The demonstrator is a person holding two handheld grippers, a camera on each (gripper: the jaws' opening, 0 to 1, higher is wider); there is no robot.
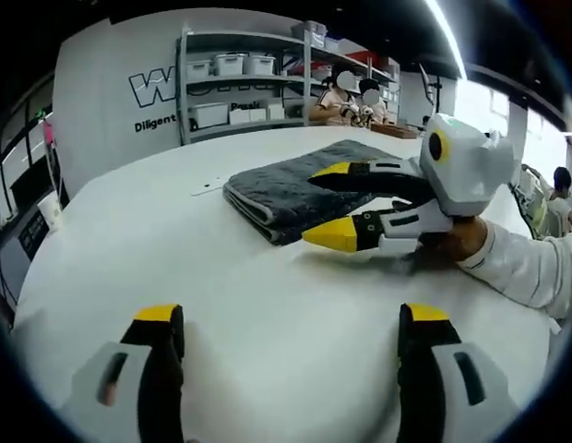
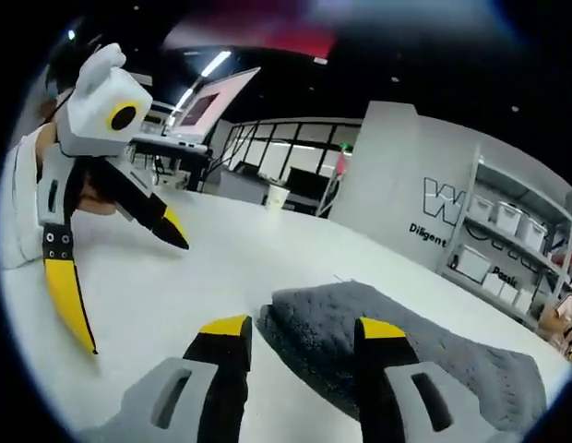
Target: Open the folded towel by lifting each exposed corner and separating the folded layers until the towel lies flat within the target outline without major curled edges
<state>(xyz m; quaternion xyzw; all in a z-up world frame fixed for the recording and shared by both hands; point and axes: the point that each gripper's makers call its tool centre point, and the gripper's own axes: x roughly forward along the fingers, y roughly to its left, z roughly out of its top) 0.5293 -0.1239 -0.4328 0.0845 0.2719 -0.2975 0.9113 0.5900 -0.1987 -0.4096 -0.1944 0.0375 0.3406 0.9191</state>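
The folded towel (image 1: 300, 189) is grey and thick, and it lies on the white counter (image 1: 175, 277), well in from the edge. It looks soft and limp, with a plush pile, so it will probably bend and sag when it is lifted and will not keep any shape. It seems light, but the pile may catch on itself between the layers. In the right gripper view the rounded folded edge of the towel (image 2: 360, 341) faces the camera, so the loose corners are likely at another side. A good place to hold is probably one top-layer corner only, pinched thin, so that the lower layers stay down.

The right gripper (image 1: 337, 203) is released, its yellow-tipped fingers (image 1: 332, 233) wide apart. One finger rests above the towel surface and the other is over the counter just beside the fold; whether they touch the cloth cannot be told. It holds nothing.

The left gripper (image 1: 291, 328) is also released and holds nothing, hanging over bare counter, apart from the towel
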